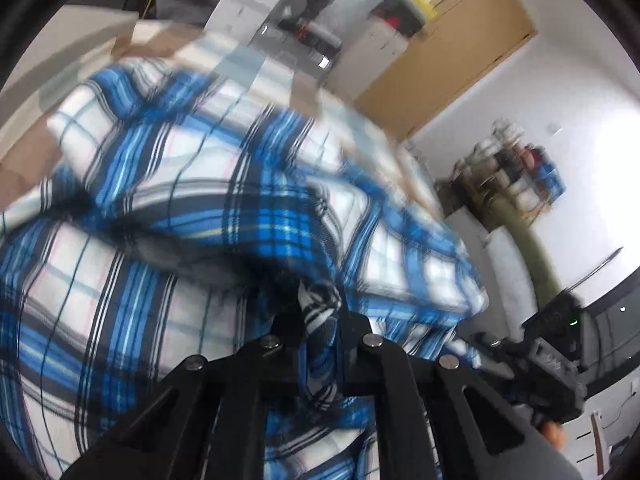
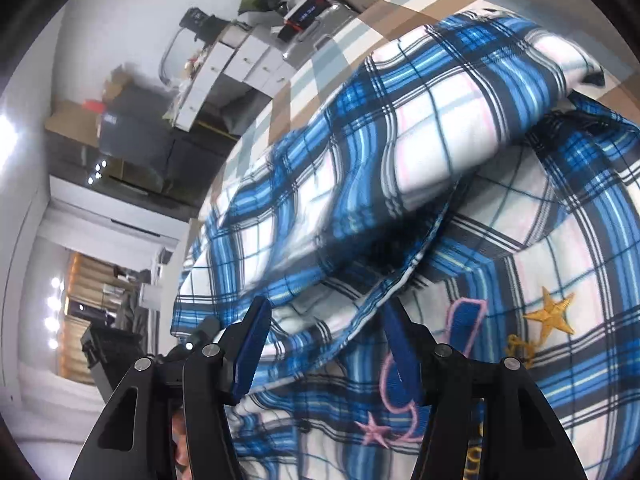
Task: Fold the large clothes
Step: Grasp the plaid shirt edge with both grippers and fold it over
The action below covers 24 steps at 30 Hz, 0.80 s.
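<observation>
A large blue, white and black plaid shirt [image 1: 180, 160] lies bunched on a bed with a beige and white checked cover [image 1: 160, 40]. My left gripper [image 1: 316, 308] is shut on a pinched fold of the shirt, and cloth hangs down between its arms. In the right wrist view the plaid shirt [image 2: 440, 120] is doubled over itself, with embroidered stars [image 2: 550, 314] on the lower layer. My right gripper [image 2: 326, 312] stands open just over the folded edge. Its blue pads [image 2: 250, 344] are apart and do not press the cloth. The right gripper [image 1: 552, 360] also shows low at the right of the left wrist view.
White drawer units [image 2: 240, 56] with clutter on top stand past the bed's far side. A wooden door [image 1: 460, 48] is in the white wall. A dark box [image 2: 132, 120] sits on the floor at the left. A cluttered shelf [image 1: 516, 168] hangs on the wall.
</observation>
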### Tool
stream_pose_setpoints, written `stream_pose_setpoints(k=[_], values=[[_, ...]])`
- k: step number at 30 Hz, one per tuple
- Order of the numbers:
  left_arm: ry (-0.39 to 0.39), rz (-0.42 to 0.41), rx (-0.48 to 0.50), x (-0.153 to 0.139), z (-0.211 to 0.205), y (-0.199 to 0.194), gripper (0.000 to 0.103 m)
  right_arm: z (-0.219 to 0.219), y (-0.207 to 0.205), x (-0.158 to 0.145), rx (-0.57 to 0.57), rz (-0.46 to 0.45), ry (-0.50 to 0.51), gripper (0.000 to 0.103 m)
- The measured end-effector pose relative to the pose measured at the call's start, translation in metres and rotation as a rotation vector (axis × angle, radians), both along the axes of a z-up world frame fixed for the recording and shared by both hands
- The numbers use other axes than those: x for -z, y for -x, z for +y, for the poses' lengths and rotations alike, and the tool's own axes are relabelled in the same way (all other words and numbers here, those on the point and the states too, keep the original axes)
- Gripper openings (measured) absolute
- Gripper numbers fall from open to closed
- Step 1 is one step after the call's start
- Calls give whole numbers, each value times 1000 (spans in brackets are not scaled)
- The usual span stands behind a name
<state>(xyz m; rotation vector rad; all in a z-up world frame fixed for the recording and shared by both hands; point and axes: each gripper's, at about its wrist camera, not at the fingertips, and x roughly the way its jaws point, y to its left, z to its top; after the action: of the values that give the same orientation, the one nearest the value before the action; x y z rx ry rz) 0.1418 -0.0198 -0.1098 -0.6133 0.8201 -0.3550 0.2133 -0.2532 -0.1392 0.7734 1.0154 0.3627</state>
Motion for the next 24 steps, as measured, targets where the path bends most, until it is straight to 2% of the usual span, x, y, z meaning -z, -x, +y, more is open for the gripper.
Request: stream_pose_setpoints(k=[1, 2, 3, 5, 6, 7, 8, 9, 11, 14, 15, 16, 18, 19, 21, 23, 24], values=[[11, -40, 15, -12, 0, 7, 3, 0, 0, -1, 6, -13, 6, 58], [34, -117, 47, -27, -2, 13, 3, 1, -2, -2, 12, -18, 29, 58], [23, -174, 72, -39, -4, 16, 3, 1, -3, -2, 13, -20, 35, 58], [-34, -226, 101, -49, -7, 19, 3, -1, -8, -1, 12, -31, 14, 52], [-63, -199, 106, -42, -5, 16, 3, -3, -9, 0, 22, -32, 18, 41], [-89, -151, 104, -32, -5, 12, 3, -5, -10, 2, 29, -33, 27, 21], [-131, -52, 86, -12, -2, 4, 4, -7, -11, 5, 42, -34, 41, 9], [-136, 12, 69, 4, 3, -1, 4, -8, -11, 7, 42, -29, 43, 1], [-145, 60, 32, 22, 10, -4, 8, -8, 0, -2, 28, -63, 15, 0], [-152, 37, 47, 20, 5, -1, 15, -4, 35, -39, 23, -268, 45, 0], [-163, 35, 55, 20, 3, -1, 17, -4, 43, -43, 33, -279, 73, 0], [-175, 38, 59, 21, 0, -1, 19, -5, 46, -41, 36, -255, 99, 0], [-189, 71, 72, 27, -3, -6, 30, -7, 38, -17, 44, -114, 173, 0], [-191, 87, 74, 26, -11, -7, 43, -10, 34, -8, 60, -63, 185, 1], [-201, 86, 79, 20, -9, -3, 43, -16, 31, 3, 72, 8, 188, 7], [-211, 51, 92, 10, -3, 11, 44, -23, 32, -3, 75, -5, 197, 18], [-199, 35, 93, 5, 3, 18, 44, -29, 33, -7, 81, -30, 192, 34]])
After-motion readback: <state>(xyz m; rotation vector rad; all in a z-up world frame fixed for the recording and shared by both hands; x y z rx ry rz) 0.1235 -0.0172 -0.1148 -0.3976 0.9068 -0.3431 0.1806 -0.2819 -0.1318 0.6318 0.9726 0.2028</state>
